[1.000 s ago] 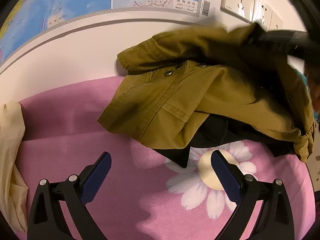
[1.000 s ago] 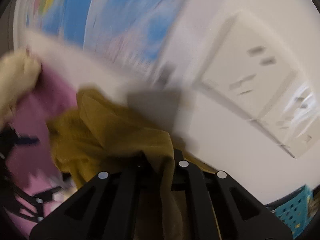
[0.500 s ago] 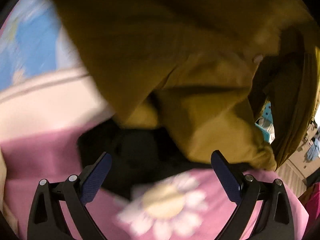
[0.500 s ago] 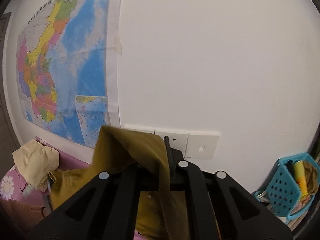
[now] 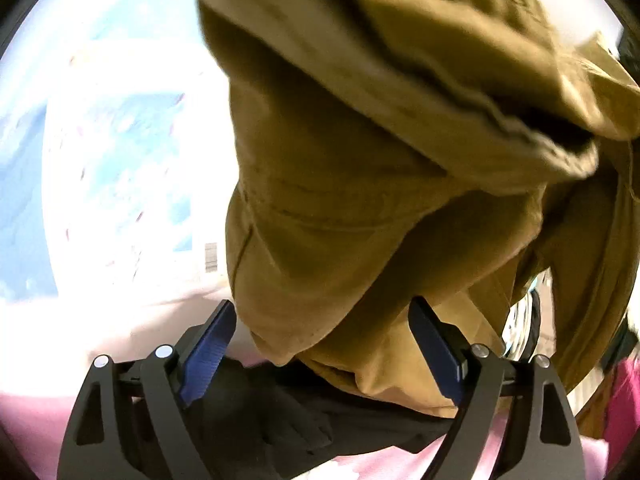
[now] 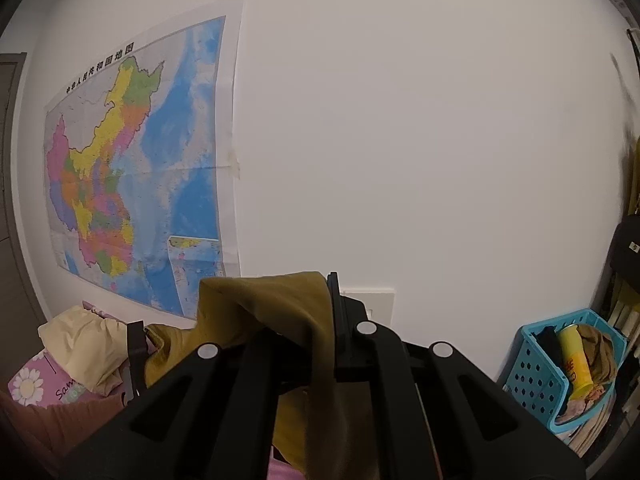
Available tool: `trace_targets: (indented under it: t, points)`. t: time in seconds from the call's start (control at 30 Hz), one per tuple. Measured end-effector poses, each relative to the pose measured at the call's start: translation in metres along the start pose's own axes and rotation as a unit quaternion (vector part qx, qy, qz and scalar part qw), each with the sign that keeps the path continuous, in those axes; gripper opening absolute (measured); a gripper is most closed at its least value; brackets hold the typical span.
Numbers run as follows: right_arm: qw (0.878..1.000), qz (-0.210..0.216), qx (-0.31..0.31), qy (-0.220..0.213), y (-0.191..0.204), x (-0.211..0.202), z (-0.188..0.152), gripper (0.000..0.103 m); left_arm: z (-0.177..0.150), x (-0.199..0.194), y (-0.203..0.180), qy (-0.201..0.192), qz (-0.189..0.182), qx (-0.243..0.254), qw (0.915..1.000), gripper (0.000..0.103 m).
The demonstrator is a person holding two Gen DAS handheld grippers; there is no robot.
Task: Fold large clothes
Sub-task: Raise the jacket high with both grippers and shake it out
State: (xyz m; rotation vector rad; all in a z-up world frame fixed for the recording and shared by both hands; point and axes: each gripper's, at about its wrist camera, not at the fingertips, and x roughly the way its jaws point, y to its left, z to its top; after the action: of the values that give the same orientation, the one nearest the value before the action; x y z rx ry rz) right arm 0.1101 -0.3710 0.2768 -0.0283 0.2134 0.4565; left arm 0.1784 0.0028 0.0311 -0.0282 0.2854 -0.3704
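Note:
An olive-mustard jacket (image 5: 400, 184) hangs in the air and fills most of the left wrist view; its black lining (image 5: 304, 408) trails onto the pink flowered bedspread (image 5: 520, 452). My left gripper (image 5: 324, 344) is open, its blue pads either side of the jacket's lower folds, which hang between them without being pinched. My right gripper (image 6: 320, 320) is shut on a fold of the jacket (image 6: 280, 300) and holds it high, facing the white wall. The cloth drapes over the right fingers and hides their tips.
A map poster (image 6: 136, 184) hangs on the wall, with a wall socket plate (image 6: 376, 304) beside it. A cream garment (image 6: 84, 344) lies on the bedspread (image 6: 28, 384) at the left. A blue basket (image 6: 560, 364) of items stands at the right.
My right gripper has lifted the jacket off the bed and raised it high. The jacket now hangs down in front of my left gripper, which has moved in under it and stayed open.

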Motion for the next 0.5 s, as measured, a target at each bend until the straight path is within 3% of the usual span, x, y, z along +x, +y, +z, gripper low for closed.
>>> trace_targets:
  t: [0.17, 0.2, 0.33, 0.43, 0.5]
  points:
    - [1.000, -0.003, -0.002, -0.005, -0.002, -0.012, -0.002, 0.003, -0.002, 0.025, -0.006, 0.007, -0.004, 0.057, 0.9983, 0.081]
    - [1.000, -0.003, 0.001, -0.005, -0.004, -0.015, -0.002, 0.003, 0.002, 0.029, -0.014, 0.005, 0.001, 0.055, 0.9985, 0.074]
    - [1.000, -0.006, 0.005, -0.009, -0.007, -0.025, -0.004, 0.003, 0.000, 0.018, 0.009, 0.003, -0.006, 0.009, 0.9999, 0.074]
    - [1.000, 0.000, 0.006, -0.009, -0.005, -0.026, -0.006, 0.003, -0.006, 0.019, 0.003, 0.002, 0.003, 0.032, 0.9995, 0.076]
    - [1.000, 0.004, 0.010, -0.007, -0.005, -0.027, -0.007, 0.003, -0.004, 0.028, -0.003, 0.009, -0.015, 0.034, 0.9993, 0.056]
